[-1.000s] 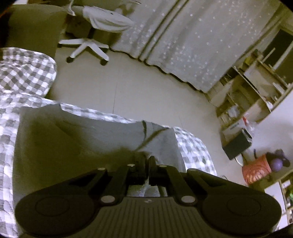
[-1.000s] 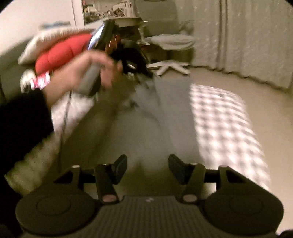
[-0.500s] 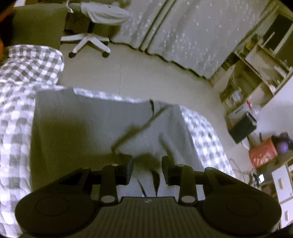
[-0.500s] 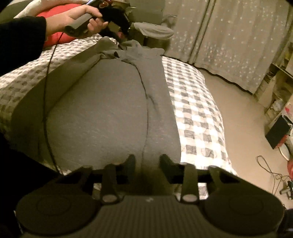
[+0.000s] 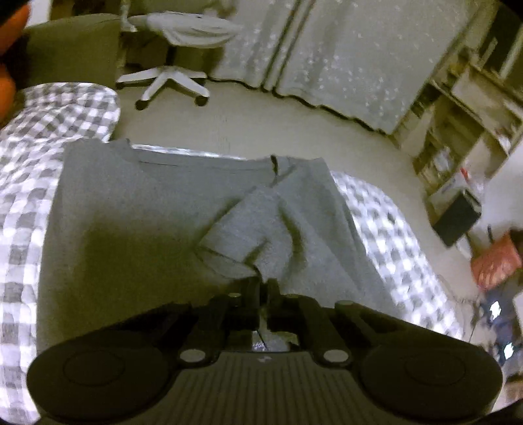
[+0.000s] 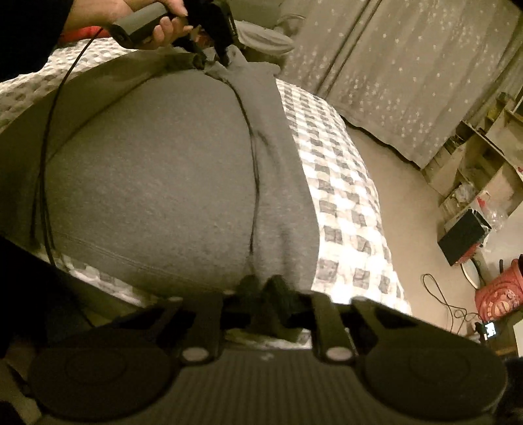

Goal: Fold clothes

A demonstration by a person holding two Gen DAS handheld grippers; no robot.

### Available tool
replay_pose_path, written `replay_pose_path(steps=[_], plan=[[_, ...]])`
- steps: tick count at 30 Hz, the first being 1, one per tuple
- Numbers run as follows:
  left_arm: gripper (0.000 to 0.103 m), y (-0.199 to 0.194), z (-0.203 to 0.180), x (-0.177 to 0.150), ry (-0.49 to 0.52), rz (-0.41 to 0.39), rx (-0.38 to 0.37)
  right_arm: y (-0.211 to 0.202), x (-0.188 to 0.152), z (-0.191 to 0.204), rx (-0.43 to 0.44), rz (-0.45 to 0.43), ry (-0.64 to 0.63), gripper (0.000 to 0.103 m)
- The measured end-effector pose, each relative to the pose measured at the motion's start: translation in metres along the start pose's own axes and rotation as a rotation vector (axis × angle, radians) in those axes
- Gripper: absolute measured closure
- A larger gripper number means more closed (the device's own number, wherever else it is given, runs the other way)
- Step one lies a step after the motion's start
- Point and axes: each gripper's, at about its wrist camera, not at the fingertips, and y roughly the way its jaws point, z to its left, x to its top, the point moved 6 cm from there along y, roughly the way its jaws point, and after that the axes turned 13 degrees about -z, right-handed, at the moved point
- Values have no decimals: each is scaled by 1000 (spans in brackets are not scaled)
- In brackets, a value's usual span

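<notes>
Shelf contents (image 5: 457, 130) blurred, unreadable. Person's hand (image 6: 130, 16) cut by top edge. Grey garment's (image 6: 157, 170) near hem hidden behind right gripper (image 6: 264, 287).

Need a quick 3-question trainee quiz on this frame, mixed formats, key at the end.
1. True or false: the grey shirt lies spread on a checked bedcover.
2. The left gripper is: A) wide open above the fabric, B) shut on the shirt, C) out of sight.
3. Fill in: the right gripper has pinched the shirt at its ____ edge, nearest the camera.

Key: 1 true; 2 B; 3 bottom (hem).
</notes>
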Motion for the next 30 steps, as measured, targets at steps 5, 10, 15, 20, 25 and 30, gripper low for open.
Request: replay_pose_path(steps=[5, 10, 15, 20, 25, 30], plan=[[102, -16, 7, 20, -51, -55, -21, -33, 25, -13, 56, -93, 140, 97], [102, -25, 16, 34, -90, -107, -21, -54, 39, -10, 174, -146, 234, 98], [102, -17, 26, 36, -110, -120, -1, -51, 42, 8, 261, -151, 232, 98], [102, -16, 25, 38, -78, -162, -14, -41, 47, 33, 364, -150, 260, 98], [102, -8, 22, 42, -61, -183, -8, -37, 50, 40, 415, -149, 267, 98], [102, -5, 15, 43, -20, -227, -3, -34, 42, 63, 504, -136, 227, 98]])
